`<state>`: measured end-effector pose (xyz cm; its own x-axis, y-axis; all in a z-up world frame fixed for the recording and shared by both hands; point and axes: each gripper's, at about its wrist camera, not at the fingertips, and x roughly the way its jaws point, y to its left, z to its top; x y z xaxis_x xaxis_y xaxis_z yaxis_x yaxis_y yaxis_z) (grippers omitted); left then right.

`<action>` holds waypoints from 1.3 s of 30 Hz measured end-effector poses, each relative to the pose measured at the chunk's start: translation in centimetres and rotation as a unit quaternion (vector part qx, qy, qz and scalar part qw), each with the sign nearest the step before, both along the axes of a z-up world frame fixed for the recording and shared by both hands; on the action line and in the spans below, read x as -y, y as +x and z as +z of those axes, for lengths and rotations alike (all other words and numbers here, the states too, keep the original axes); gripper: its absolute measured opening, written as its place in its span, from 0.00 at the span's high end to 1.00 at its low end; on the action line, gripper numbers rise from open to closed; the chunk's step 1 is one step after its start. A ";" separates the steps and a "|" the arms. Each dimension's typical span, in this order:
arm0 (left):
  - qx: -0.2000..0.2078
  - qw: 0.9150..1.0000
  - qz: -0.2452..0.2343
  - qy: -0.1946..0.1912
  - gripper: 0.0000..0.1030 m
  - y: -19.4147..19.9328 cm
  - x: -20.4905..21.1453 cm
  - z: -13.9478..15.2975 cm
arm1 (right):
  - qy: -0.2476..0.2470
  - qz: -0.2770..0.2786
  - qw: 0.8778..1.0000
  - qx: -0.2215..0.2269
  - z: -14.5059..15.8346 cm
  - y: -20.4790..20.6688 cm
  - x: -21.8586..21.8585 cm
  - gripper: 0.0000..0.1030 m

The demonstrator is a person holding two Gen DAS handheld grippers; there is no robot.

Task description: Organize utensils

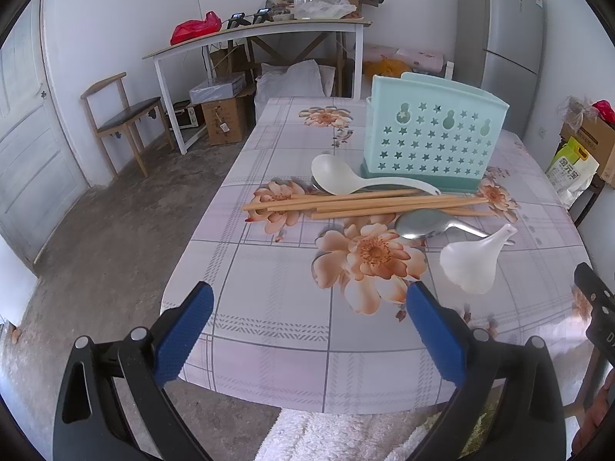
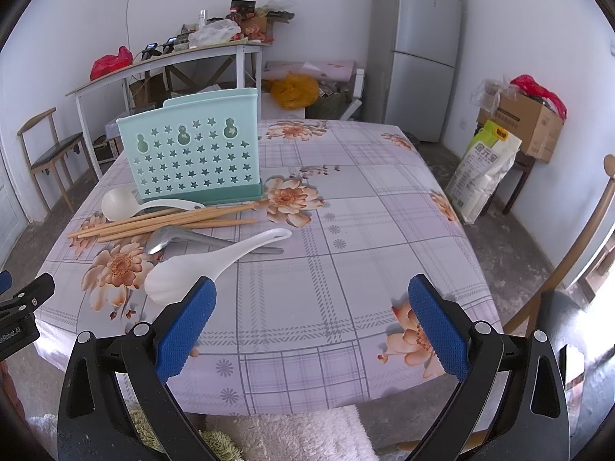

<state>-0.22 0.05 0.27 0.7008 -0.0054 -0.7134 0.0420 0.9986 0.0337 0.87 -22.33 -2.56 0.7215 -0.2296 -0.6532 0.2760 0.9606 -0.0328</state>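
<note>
Both tools hover wide apart and empty over the near edge of the flowered table (image 1: 269, 269).

In the left wrist view, the left tool (image 1: 309, 332) fills the bottom of the frame; the mint utensil holder (image 1: 430, 134) stands upright at centre right, with a white ladle (image 1: 346, 176) touching its base, wooden chopsticks (image 1: 365, 203) lying across just below, then a metal spoon (image 1: 426, 223) and a translucent white spoon (image 1: 472, 265) nearest the tool. In the right wrist view, the right tool (image 2: 313, 330) sits at bottom centre, the utensils lying at left of centre.
</note>
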 end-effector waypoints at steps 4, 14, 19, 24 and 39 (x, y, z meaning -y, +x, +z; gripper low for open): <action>-0.001 1.000 0.001 0.000 0.05 0.0 -0.1 0.0 | 0.000 0.001 1.000 0.000 0.0 -0.1 0.0 0.07; -0.002 1.000 0.002 0.001 0.05 0.0 -0.2 -0.2 | 0.000 0.001 1.000 0.000 0.0 -0.1 0.1 0.07; -0.003 1.000 0.003 0.002 0.05 -0.1 -0.3 -0.4 | 0.001 0.001 1.000 0.000 0.1 -0.2 0.1 0.07; -0.004 1.000 0.004 0.003 0.05 -0.1 -0.3 -0.4 | 0.001 0.001 1.000 0.000 0.1 -0.2 0.2 0.07; -0.010 1.000 0.004 0.006 0.05 -0.1 -0.2 -0.6 | 0.001 0.000 1.000 0.001 0.1 -0.1 0.0 0.07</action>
<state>-0.29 0.30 -0.31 0.6864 0.0076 -0.7272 0.0358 0.9984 0.0441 0.74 -22.34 -2.50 0.7228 -0.2288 -0.6521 0.2760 0.9606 -0.0312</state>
